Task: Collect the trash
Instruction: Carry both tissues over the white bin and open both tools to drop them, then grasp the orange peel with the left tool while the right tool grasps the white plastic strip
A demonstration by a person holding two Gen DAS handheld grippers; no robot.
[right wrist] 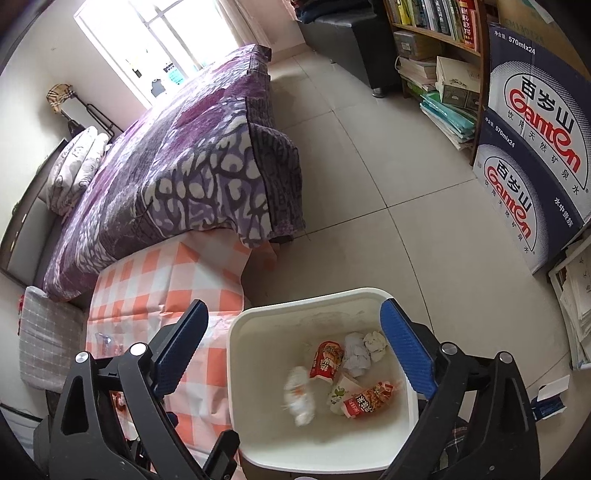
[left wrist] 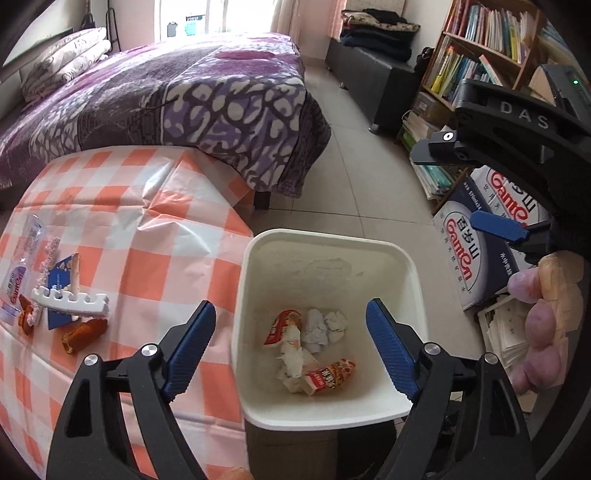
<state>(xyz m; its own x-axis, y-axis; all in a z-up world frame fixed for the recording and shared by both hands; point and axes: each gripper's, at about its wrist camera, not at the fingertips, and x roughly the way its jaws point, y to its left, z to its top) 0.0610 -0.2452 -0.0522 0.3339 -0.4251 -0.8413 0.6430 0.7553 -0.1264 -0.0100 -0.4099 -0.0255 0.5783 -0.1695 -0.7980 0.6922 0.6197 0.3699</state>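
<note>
A white bin stands on the floor beside a table with an orange checked cloth. In it lie red snack wrappers and crumpled white paper. A white wad is blurred in the air inside the bin. My left gripper is open and empty above the bin. My right gripper is open and empty above it; it also shows in the left wrist view. On the table lie a plastic bottle, a blue packet, a white foam strip and brown wrappers.
A bed with a purple cover stands behind the table. Ganten water boxes, book stacks and a bookshelf line the right side. Tiled floor lies between.
</note>
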